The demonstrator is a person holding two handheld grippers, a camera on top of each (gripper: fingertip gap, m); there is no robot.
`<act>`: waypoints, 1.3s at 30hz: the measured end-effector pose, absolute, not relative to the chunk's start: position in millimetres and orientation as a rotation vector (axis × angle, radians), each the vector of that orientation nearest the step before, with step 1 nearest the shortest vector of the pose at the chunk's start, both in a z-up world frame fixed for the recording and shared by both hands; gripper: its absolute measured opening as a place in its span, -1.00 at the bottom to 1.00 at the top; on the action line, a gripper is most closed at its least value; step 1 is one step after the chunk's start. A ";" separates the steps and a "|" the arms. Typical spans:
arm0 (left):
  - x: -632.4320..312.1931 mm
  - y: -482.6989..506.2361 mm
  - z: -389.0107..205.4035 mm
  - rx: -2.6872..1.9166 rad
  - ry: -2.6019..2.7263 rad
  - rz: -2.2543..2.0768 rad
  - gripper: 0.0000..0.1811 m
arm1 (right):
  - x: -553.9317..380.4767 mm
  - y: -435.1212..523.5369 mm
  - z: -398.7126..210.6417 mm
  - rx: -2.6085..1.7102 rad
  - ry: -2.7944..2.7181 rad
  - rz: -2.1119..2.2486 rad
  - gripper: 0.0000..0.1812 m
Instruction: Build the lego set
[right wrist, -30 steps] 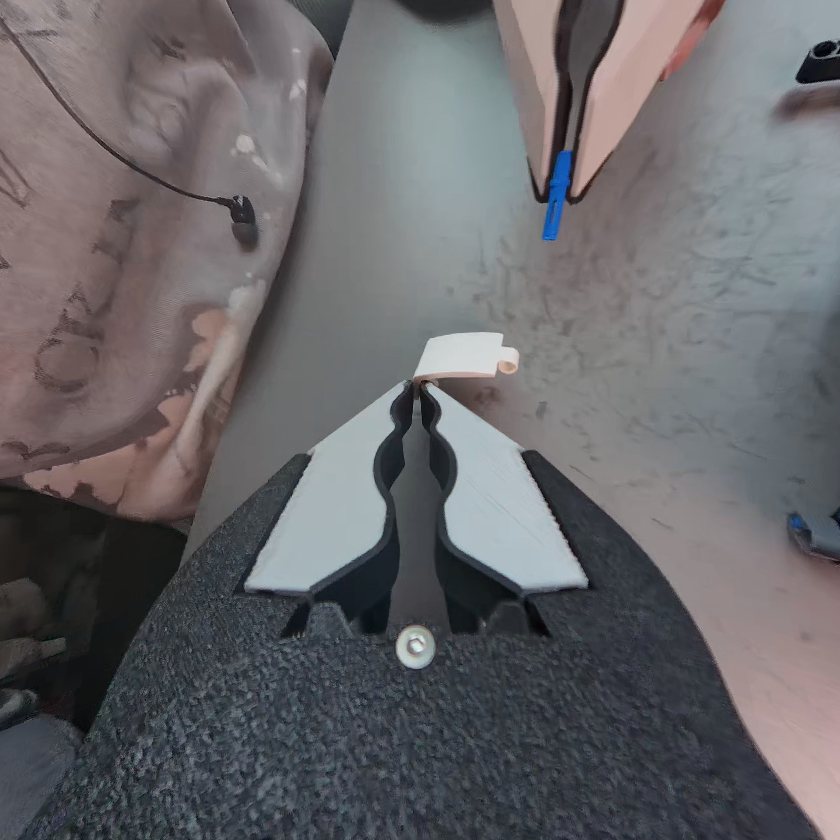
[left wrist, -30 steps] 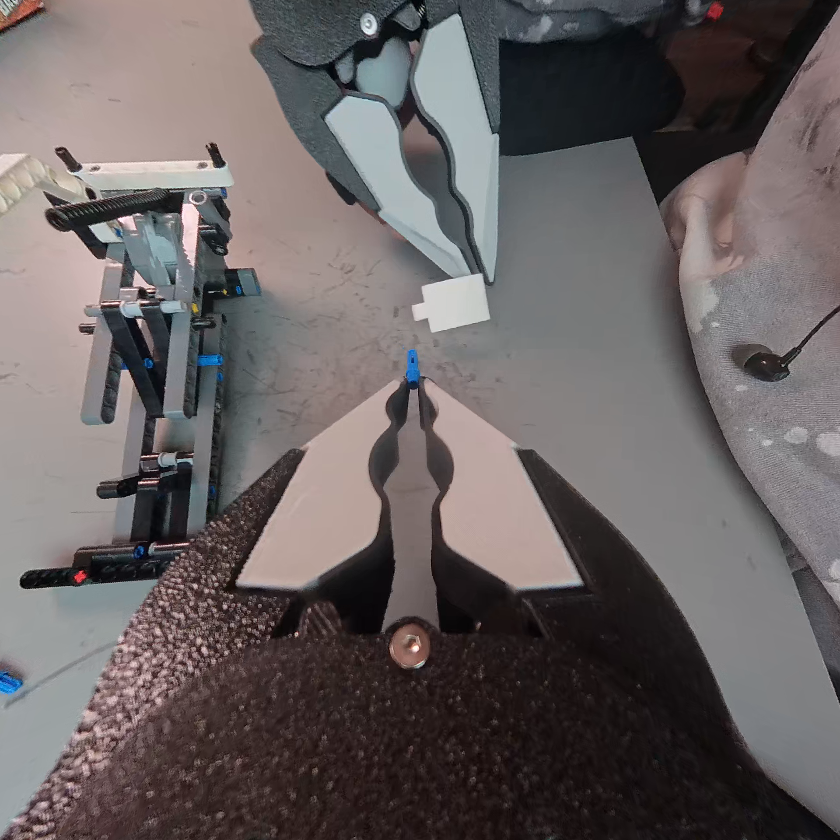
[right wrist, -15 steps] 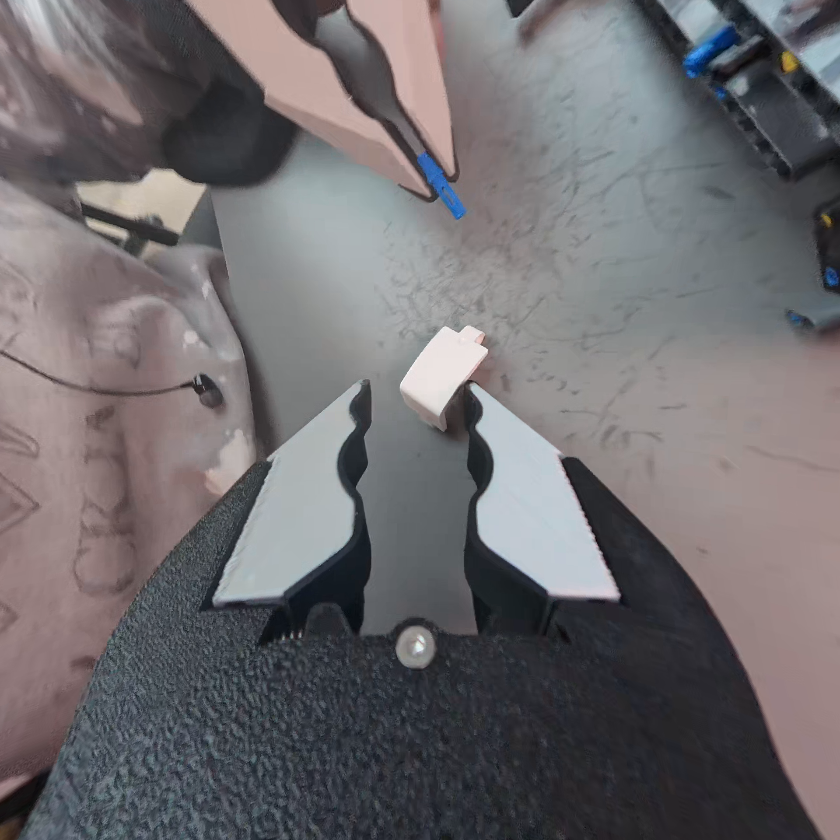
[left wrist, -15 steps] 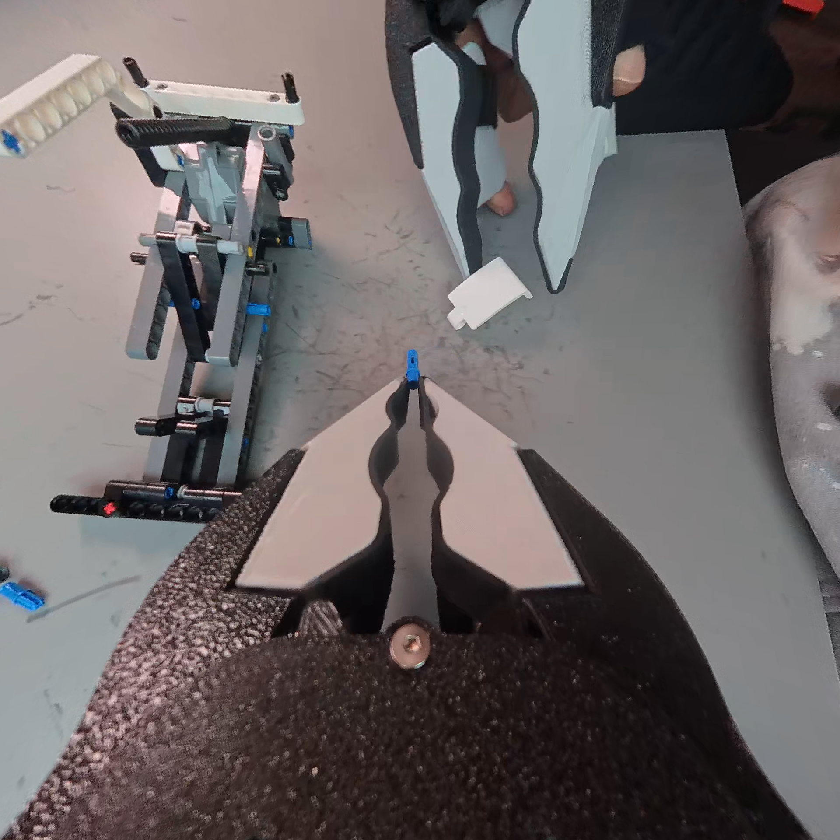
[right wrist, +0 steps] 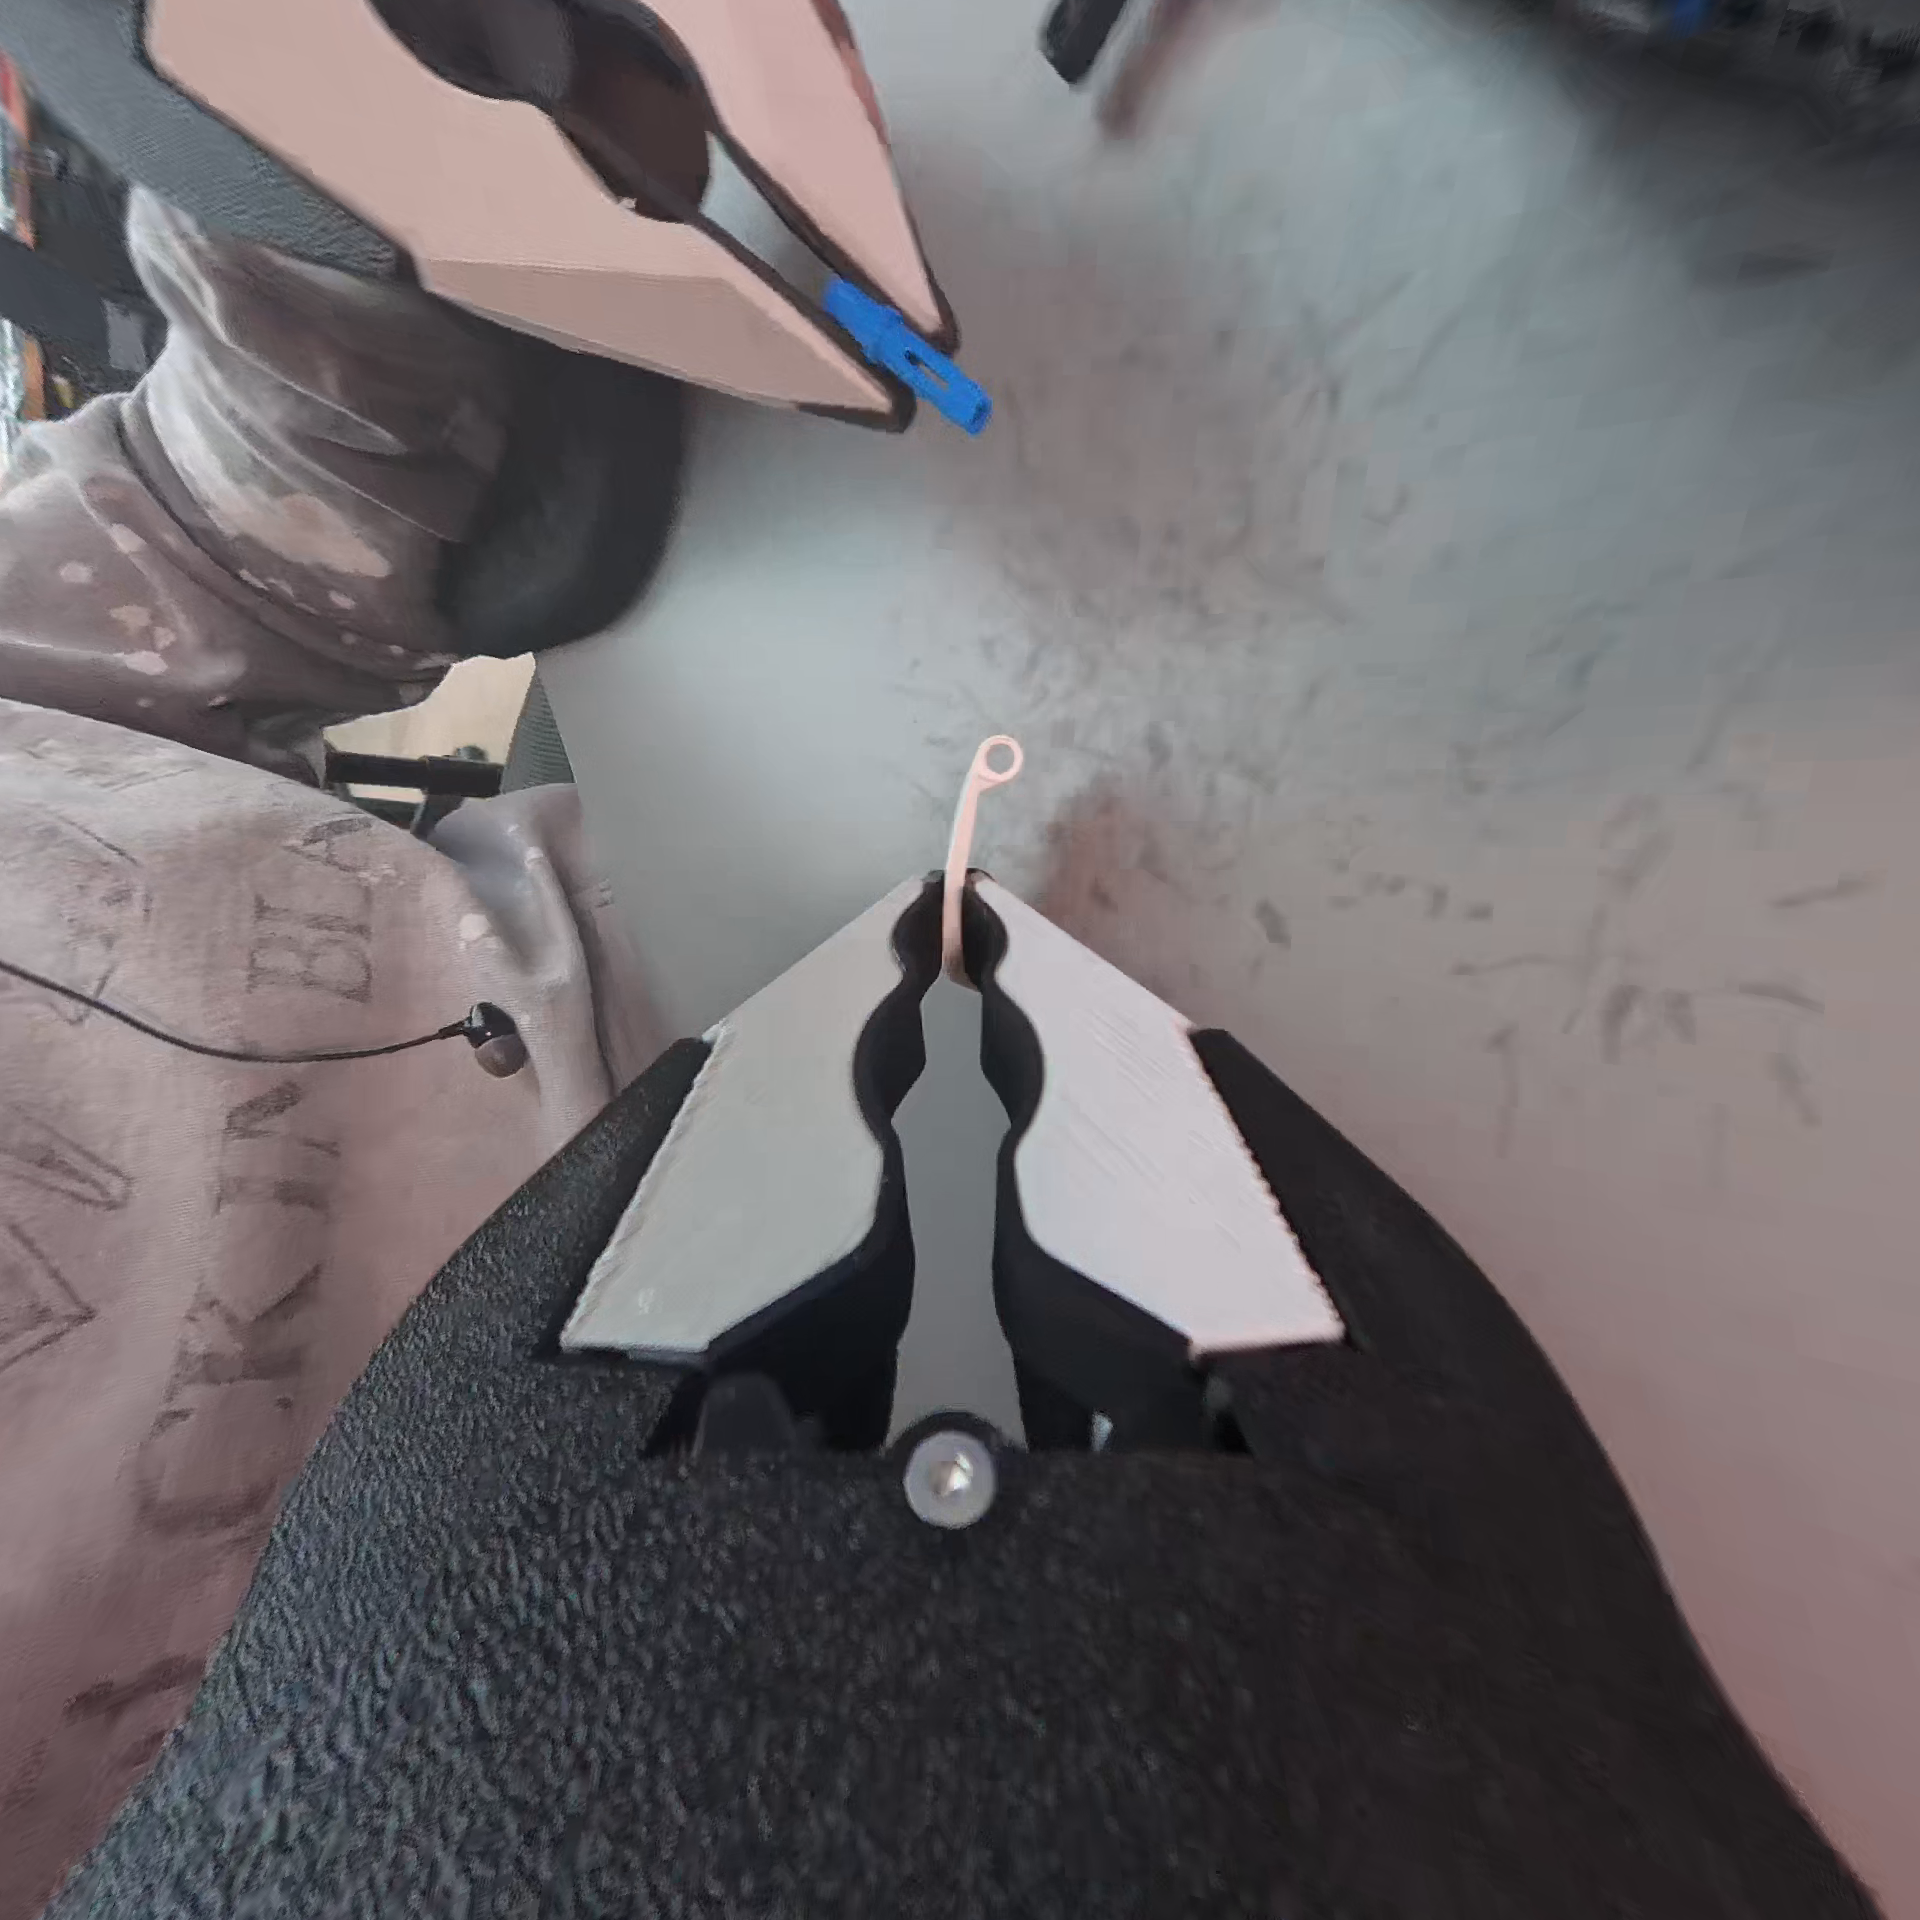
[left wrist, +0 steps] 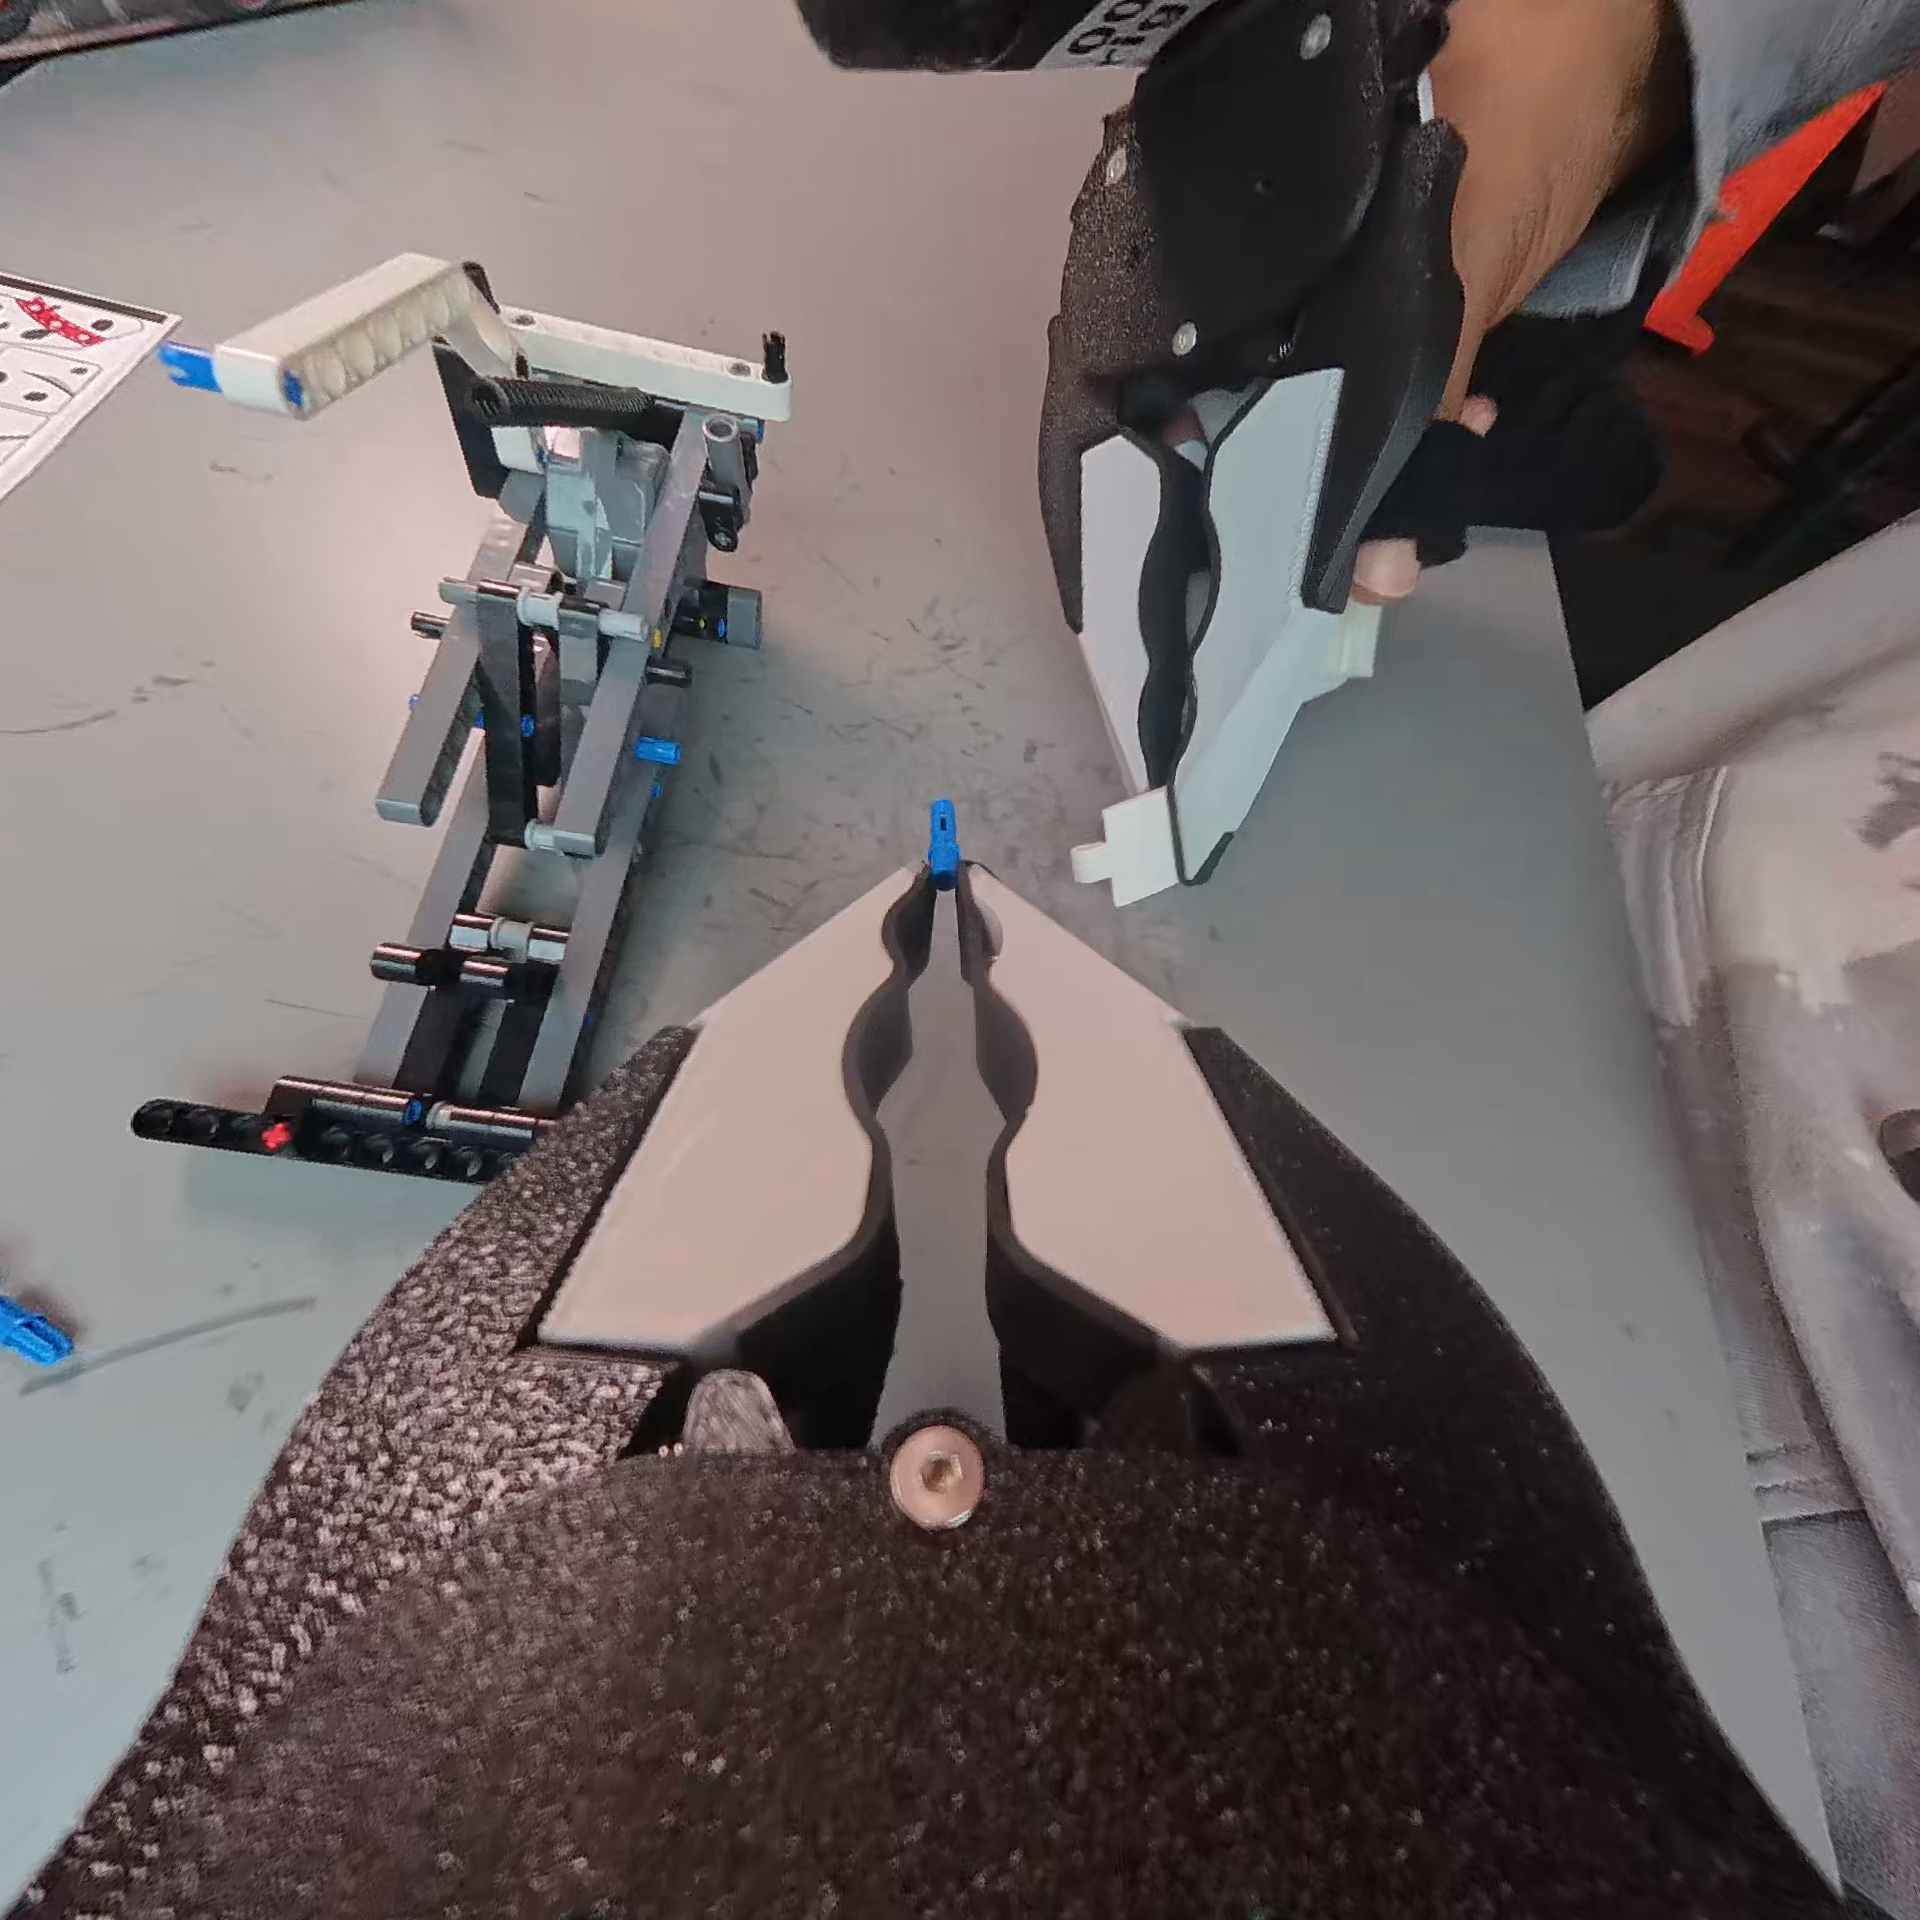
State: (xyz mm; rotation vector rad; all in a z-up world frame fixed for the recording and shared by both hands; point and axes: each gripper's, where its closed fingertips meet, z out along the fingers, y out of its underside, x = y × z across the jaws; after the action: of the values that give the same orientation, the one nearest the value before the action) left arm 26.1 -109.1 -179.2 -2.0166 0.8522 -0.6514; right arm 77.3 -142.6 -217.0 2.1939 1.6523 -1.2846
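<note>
Two grippers are each clamped on a small part above the grey table (left wrist: 1403, 1039). The left gripper (left wrist: 943, 873) has its jaws together on a blue pin (left wrist: 941, 840), which sticks forward out of the tips. In the right wrist view that same gripper (right wrist: 914, 384) shows at the far left, and the pin (right wrist: 914, 364) points out of it to the right and a little down.

The right gripper (right wrist: 956, 894) is pinched on a thin white panel (right wrist: 971, 831), seen edge-on there, with a small round loop at its far end. In the left wrist view this gripper (left wrist: 1195, 862) comes down from the far right, held by a hand (left wrist: 1538, 208), and the panel (left wrist: 1127, 852) pokes out of its tips to the left, showing a flat face with a small tab. Panel and pin are near each other but apart; the panel lies just right of the pin.

On the left of the table stands the half-built model (left wrist: 540, 748), a long frame of grey and black beams with a white beam (left wrist: 353, 343) across its far end. It is well apart from both grippers. A loose blue pin (left wrist: 31, 1335) lies at the near left edge, and a printed sheet (left wrist: 52, 374) at the far left. A person's grey patterned garment (right wrist: 208, 1039) fills the left of the right wrist view.
</note>
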 end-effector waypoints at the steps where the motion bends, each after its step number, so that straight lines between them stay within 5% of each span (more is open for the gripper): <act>1: 26.1 -108.6 -174.2 -1.998 0.831 -0.675 -0.95 | 69.9 -139.7 -208.2 2.162 1.760 -1.399 -0.98; 6: 27.0 -109.0 -116.1 -1.720 0.703 -0.836 -0.95 | 46.6 -112.9 -115.1 1.932 1.770 -2.278 -0.98; 11: 29.5 -118.1 -76.7 -1.520 0.628 -0.951 -0.96 | 45.1 -112.5 -87.5 1.684 1.785 -2.613 -0.98; 39: 37.1 -109.1 -110.5 -1.709 0.513 -1.228 -0.97 | 37.8 -114.1 -128.1 1.490 2.341 -2.274 -0.98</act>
State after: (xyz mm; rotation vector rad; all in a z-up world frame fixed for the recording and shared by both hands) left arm 37.1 -109.1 -110.5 -1.7088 0.5131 -1.2281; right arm 37.8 -114.1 -128.1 1.4901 2.3414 -2.2740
